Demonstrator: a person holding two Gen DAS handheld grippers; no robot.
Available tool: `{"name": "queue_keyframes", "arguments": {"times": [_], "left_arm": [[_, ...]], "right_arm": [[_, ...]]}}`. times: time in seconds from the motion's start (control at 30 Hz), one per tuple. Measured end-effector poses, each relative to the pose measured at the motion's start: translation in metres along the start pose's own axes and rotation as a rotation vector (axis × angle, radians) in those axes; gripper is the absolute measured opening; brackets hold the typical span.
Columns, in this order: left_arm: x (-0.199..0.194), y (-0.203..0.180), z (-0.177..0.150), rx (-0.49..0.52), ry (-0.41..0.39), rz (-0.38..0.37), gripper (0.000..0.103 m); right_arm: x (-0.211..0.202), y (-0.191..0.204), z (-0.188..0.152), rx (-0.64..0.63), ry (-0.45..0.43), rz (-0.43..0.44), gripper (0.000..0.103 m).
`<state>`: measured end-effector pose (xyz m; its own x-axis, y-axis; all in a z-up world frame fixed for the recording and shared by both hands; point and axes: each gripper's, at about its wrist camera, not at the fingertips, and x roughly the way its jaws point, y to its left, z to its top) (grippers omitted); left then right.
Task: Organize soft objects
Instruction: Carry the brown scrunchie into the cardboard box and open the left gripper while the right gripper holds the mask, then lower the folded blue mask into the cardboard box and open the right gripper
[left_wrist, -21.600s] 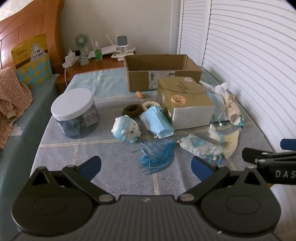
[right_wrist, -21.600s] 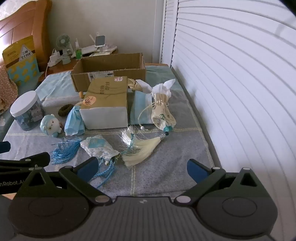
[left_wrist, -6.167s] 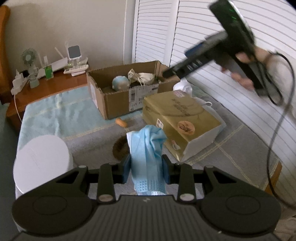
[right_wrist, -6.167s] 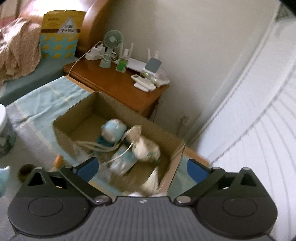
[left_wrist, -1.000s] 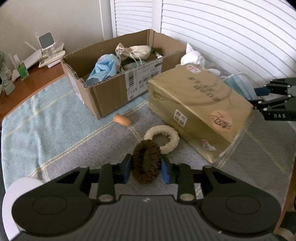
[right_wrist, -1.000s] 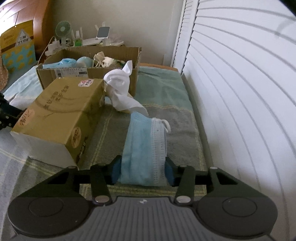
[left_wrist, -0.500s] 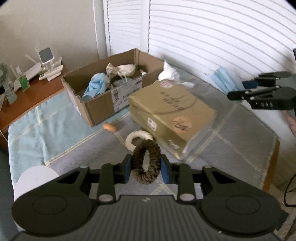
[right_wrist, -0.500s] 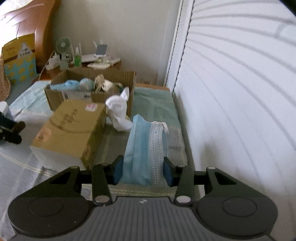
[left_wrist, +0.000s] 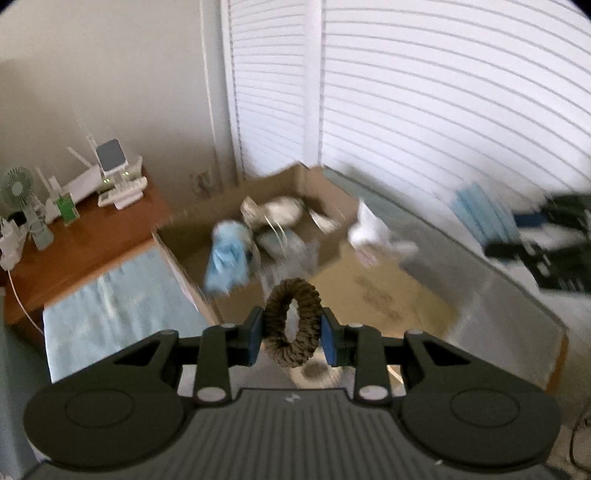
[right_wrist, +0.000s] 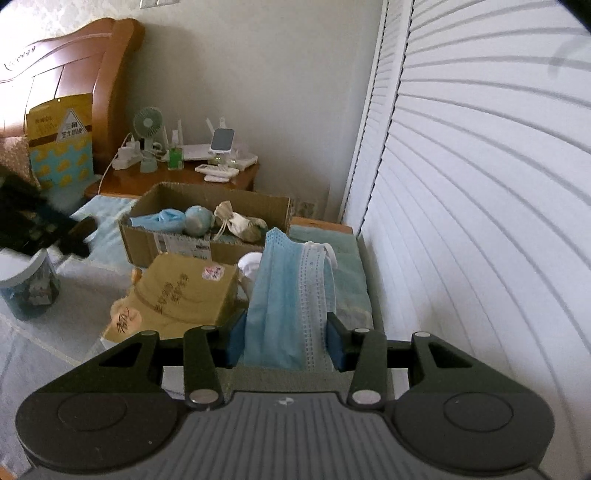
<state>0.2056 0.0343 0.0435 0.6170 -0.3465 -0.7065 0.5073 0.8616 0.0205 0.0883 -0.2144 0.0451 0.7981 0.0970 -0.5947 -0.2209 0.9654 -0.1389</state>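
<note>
Brown braided hair tie (left_wrist: 293, 323), standing upright on edge, pinched between the blue pads of the left gripper (left_wrist: 292, 334) — held in the air in front of the cardboard box (right_wrist: 173, 230), blurred in that view. Blue face mask (right_wrist: 286, 299), folded lengthwise with its white ear loops showing at the top right, clamped between the pads of the right gripper (right_wrist: 286, 347) and raised on the shutter side of the box. Inside the box: another blue mask (right_wrist: 159, 218), a round pale-blue plush toy (right_wrist: 199, 220) and a cream drawstring pouch (right_wrist: 236, 221), all packed close together. Just in front of the box, a tan tissue pack (right_wrist: 177, 291) with printed writing and stickers; crumpled white tissue (right_wrist: 249, 266) at its far right corner, between the pack and the box. Left of the box, a jar with a white lid (right_wrist: 26, 288) on the grey-blue cloth (right_wrist: 22, 354). Behind the box, a wooden bedside table (right_wrist: 147, 181) with a small green fan (right_wrist: 147, 127) and a router (right_wrist: 201, 151). White louvred shutters (right_wrist: 480, 184) along the right.
</note>
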Motion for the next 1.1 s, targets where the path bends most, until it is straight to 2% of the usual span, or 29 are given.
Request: {"name": "queue_keyframes", "arguments": {"times": [0.23, 0.37, 0.47, 0.5, 0.6, 0.73, 0.93, 1.1], "left_arm": [[0.053, 0.037, 0.05, -0.044, 0.021, 0.082, 0.031], [0.079, 0.055, 0.063, -0.079, 0.036, 0.116, 0.033], [0.087, 0.061, 0.064, -0.097, 0.037, 0.134, 0.055], [0.087, 0.061, 0.062, -0.099, 0.037, 0.141, 0.068], [0.078, 0.058, 0.056, -0.083, 0.017, 0.162, 0.087], [0.057, 0.052, 0.045, -0.074, 0.014, 0.169, 0.088], [0.012, 0.026, 0.013, -0.023, -0.012, 0.092, 0.092], [-0.018, 0.006, -0.012, -0.006, -0.044, 0.036, 0.092]], "right_arm": [[0.009, -0.003, 0.003, 0.009, 0.002, 0.01, 0.049], [0.012, -0.005, 0.005, 0.013, 0.002, 0.012, 0.049], [0.013, -0.006, 0.005, 0.014, 0.003, 0.014, 0.049], [0.013, -0.007, 0.006, 0.013, 0.003, 0.015, 0.049], [0.017, -0.007, 0.009, 0.009, 0.004, 0.021, 0.049], [0.024, -0.004, 0.015, 0.0, 0.008, 0.029, 0.049], [0.035, 0.001, 0.032, -0.037, 0.003, 0.073, 0.049], [0.053, 0.018, 0.061, -0.142, -0.018, 0.119, 0.049]]}}
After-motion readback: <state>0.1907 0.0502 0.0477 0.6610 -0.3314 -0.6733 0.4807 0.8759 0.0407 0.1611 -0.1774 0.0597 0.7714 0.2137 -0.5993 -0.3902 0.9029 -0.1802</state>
